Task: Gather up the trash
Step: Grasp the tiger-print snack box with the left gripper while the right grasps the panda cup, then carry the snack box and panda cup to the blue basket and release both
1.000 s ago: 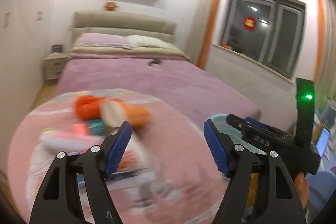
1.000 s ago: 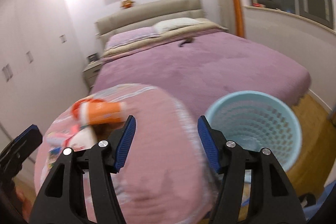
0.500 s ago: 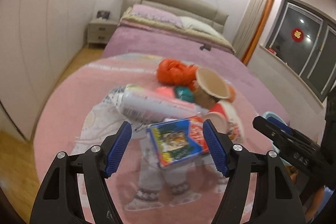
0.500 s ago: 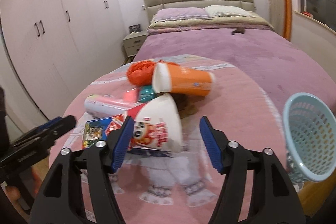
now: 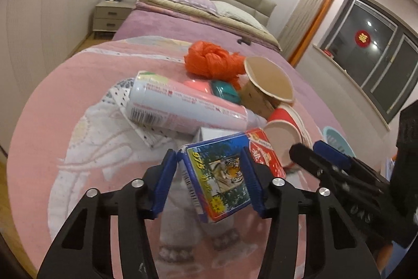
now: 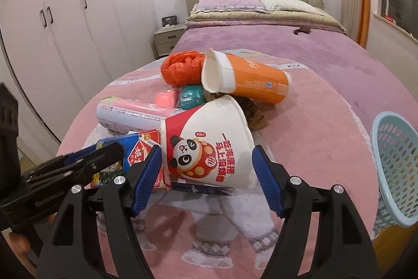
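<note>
Right now the left gripper (image 5: 209,175) is closing w/ the tiger box (image 5: 218,175) between its jaws; the right pad looks to touch it, the left pad (image 5: 167,178) not yet, so no grip. Risk: the box lies tilted on the pile, so it may twist or slip out. The right gripper (image 6: 205,174) is spread open around the panda bowl (image 6: 209,143), not pressing; the bowl is wide & thin, so it can crush or roll. The basket (image 6: 394,166) stands at the pink blanket (image 6: 313,109) edge, easy to knock.

Orange bag (image 5: 211,62), panda-printed white cup (image 6: 209,145), tiger-print box (image 5: 219,174), pale-blue basket (image 6: 394,166)
</note>
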Motion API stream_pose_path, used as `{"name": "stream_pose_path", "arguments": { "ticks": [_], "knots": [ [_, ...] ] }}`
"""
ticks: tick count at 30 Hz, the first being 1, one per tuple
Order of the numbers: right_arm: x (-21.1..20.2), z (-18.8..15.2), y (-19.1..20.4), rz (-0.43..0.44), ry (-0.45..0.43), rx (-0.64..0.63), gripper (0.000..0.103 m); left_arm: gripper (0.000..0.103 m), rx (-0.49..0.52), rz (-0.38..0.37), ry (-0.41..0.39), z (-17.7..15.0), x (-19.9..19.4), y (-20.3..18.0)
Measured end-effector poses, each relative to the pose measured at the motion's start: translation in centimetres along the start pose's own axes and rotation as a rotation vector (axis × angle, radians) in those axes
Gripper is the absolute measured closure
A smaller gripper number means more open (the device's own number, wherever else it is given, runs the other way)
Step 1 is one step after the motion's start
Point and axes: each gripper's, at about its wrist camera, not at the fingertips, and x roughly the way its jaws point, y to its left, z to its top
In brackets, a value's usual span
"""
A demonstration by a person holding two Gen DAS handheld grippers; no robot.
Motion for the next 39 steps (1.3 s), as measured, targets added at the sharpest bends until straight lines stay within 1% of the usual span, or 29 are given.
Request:
{"name": "stream_pose_path", "arguments": {
  "ticks": [1, 2, 3, 5, 7, 10, 12, 13, 14, 15, 17, 18, 19, 20, 21, 22, 23, 25, 28, 29, 31, 33, 35, 36, 38, 39],
  "knots": [
    [-0.3, -0.2, -0.3, 0.005, -0.004, 0.004, 0.043, 0.061, 0.002, -0.012, 0.007, -0.3, -0.4, -0.1],
    [-0.5, -0.3, -0.5, 0.004, -0.004, 0.003, 0.048, 0.062, 0.003, -0.024, 0.019, -0.7, -0.7, -0.1],
    [-0.9, -0.6, -0.8, -0.003, -0.006, -0.002, 0.050, 0.062, 0.008, -0.025, 0.027, -1.1, -0.9, -0.3],
    [-1.5, -1.2, -1.5, -0.024, -0.003, -0.018, 0.060, 0.062, 0.030, -0.019, 0.046, -2.0, -1.5, -0.7],
    [-1.7, -1.7, -2.3, -0.039, 0.008, -0.023, 0.065, 0.062, 0.053, -0.029, 0.072, -3.2, -1.8, -1.3],
    [-2.0, -2.5, -4.2, -0.069, 0.019, 0.001, 0.065, 0.062, 0.088, -0.049, 0.110, -4.4, -1.8, -2.3],
    [-2.4, -2.8, -5.8, -0.088, 0.024, 0.034, 0.065, 0.058, 0.123, -0.049, 0.116, -4.9, -1.8, -3.0],
    [-2.6, -2.9, -6.5, -0.091, 0.027, 0.048, 0.065, 0.054, 0.134, -0.040, 0.109, -5.0, -1.8, -3.2],
    [-2.8, -3.0, -7.3, -0.093, 0.029, 0.065, 0.065, 0.044, 0.143, -0.018, 0.098, -4.9, -1.9, -3.4],
    [-3.1, -3.0, -7.8, -0.096, 0.026, 0.079, 0.065, 0.040, 0.155, 0.034, 0.069, -4.8, -2.0, -3.5],
    [-3.7, -2.8, -8.5, -0.095, 0.010, 0.102, 0.064, 0.029, 0.170, 0.064, 0.036, -4.6, -2.1, -3.6],
    [-3.9, -2.7, -8.6, -0.077, 0.001, 0.109, 0.064, 0.028, 0.173, 0.062, 0.020, -4.2, -2.0, -3.5],
    [-4.0, -2.5, -8.6, -0.063, -0.003, 0.110, 0.055, 0.025, 0.168, 0.058, 0.016, -4.0, -1.9, -3.3],
    [-4.1, -2.3, -8.3, -0.044, -0.010, 0.115, 0.037, 0.023, 0.159, 0.053, 0.016, -3.7, -1.7, -3.1],
    [-4.1, -2.3, -8.0, -0.034, -0.018, 0.118, 0.031, 0.023, 0.144, 0.036, 0.033, -3.4, -1.0, -2.8],
    [-4.1, -2.3, -7.8, -0.018, -0.026, 0.120, 0.028, 0.023, 0.138, 0.020, 0.049, -3.2, -0.5, -2.7],
    [-4.0, -2.2, -7.4, 0.007, -0.033, 0.118, 0.028, 0.023, 0.126, -0.001, 0.067, -3.1, 0.1, -2.4],
    [-3.4, -2.0, -6.6, 0.023, -0.029, 0.105, 0.027, 0.023, 0.112, -0.016, 0.086, -3.1, 1.0, -2.0],
    [-2.4, -2.0, -6.0, 0.035, -0.006, 0.093, 0.025, 0.025, 0.095, -0.026, 0.117, -3.0, 2.2, -1.7],
    [-2.0, -2.1, -6.0, 0.042, 0.006, 0.092, 0.025, 0.029, 0.089, -0.034, 0.124, -3.0, 2.4, -1.7],
    [-1.3, -2.5, -5.9, 0.043, 0.030, 0.093, 0.024, 0.032, 0.087, -0.037, 0.131, -3.0, 2.7, -1.9],
    [-0.5, -2.9, -6.1, 0.063, 0.056, 0.105, 0.024, 0.039, 0.087, -0.047, 0.130, -3.0, 2.8, -2.1],
    [0.2, -3.1, -6.3, 0.083, 0.076, 0.123, 0.024, 0.049, 0.090, -0.053, 0.136, -3.2, 2.7, -2.4],
    [0.5, -3.2, -6.4, 0.089, 0.083, 0.130, 0.024, 0.051, 0.098, -0.053, 0.139, -3.4, 2.7, -2.6],
    [0.9, -3.2, -6.5, 0.102, 0.093, 0.138, 0.024, 0.062, 0.108, -0.059, 0.141, -3.8, 2.6, -3.0],
    [1.0, -3.2, -6.5, 0.104, 0.098, 0.139, 0.024, 0.064, 0.111, -0.071, 0.144, -4.1, 2.5, -3.3]
  ]
}}
